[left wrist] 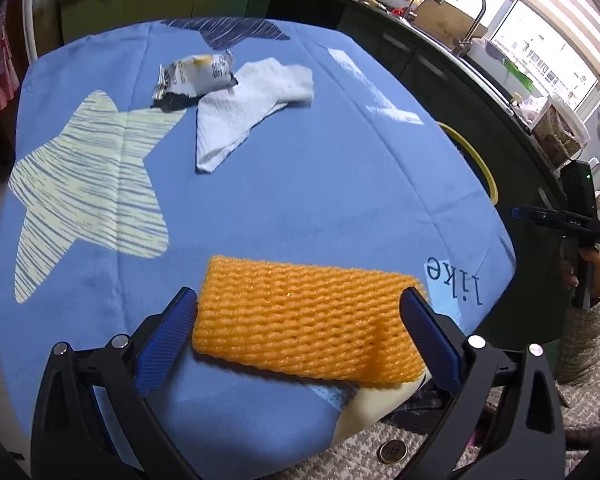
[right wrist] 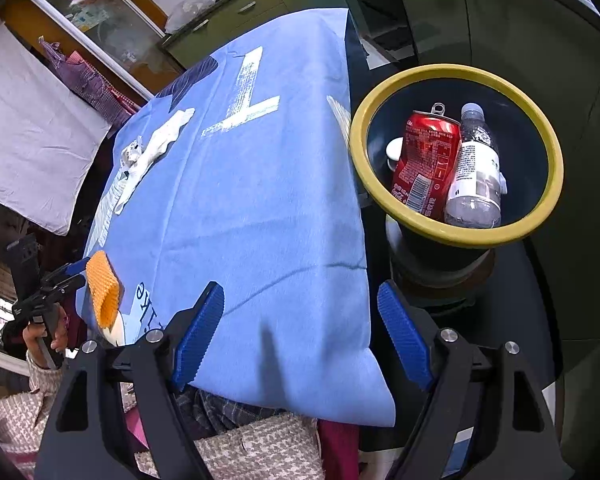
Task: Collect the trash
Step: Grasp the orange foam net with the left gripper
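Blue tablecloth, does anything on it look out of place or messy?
Yes. Three bits of litter lie on the blue tablecloth: an orange foam net between the open left gripper fingers, a crumpled white paper towel and a crushed snack wrapper touching it. The bin already holds a can and bottle.

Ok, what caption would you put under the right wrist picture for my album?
Open right gripper over blue tablecloth, beside yellow-rimmed bin holding red soda can and clear plastic bottle.

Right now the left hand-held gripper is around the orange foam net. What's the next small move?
Probably close the left hand-held gripper on the orange foam net: its fingers stand open on either side and the net lies loose on the blue cloth. Then it can go to the bin.
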A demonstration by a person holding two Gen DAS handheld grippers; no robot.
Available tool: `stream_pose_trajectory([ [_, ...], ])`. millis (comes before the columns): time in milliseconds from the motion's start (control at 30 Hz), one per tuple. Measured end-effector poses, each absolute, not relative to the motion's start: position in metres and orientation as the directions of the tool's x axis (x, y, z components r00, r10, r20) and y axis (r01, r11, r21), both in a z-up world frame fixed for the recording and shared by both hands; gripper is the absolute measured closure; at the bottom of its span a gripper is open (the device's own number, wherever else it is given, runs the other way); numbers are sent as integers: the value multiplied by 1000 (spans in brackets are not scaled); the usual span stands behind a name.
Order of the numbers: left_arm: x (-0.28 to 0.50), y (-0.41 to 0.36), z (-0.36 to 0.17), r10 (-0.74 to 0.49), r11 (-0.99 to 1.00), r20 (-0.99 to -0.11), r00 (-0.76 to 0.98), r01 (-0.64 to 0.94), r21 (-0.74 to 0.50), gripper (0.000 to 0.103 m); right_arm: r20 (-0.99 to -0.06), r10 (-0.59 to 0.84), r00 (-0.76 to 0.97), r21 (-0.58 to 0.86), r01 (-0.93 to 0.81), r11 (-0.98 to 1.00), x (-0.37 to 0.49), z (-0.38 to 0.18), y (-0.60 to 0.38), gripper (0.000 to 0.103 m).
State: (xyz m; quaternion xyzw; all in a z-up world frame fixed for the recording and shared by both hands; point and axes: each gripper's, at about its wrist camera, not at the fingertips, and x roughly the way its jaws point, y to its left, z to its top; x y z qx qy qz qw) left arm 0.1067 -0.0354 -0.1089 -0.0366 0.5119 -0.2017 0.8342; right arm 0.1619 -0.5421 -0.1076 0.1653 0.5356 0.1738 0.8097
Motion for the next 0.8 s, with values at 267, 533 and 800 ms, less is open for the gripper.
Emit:
stream_pose_trajectory([
  [267, 99, -37, -106, -362, 917, -844, 395, 312, -247, 29, -812, 461, 359, 448, -125, 885, 167, -105, -532, 24],
  [533, 94, -46, -108, -370, 905, -860, 353, 346, -247, 92, -810, 466, 357, 445, -146, 884, 168, -100, -523, 24],
  [800, 81, -68, -71, -458, 853, -797, 394, 447, -270, 98, -800, 467, 377, 447, -146, 883, 165, -94, -528, 24],
])
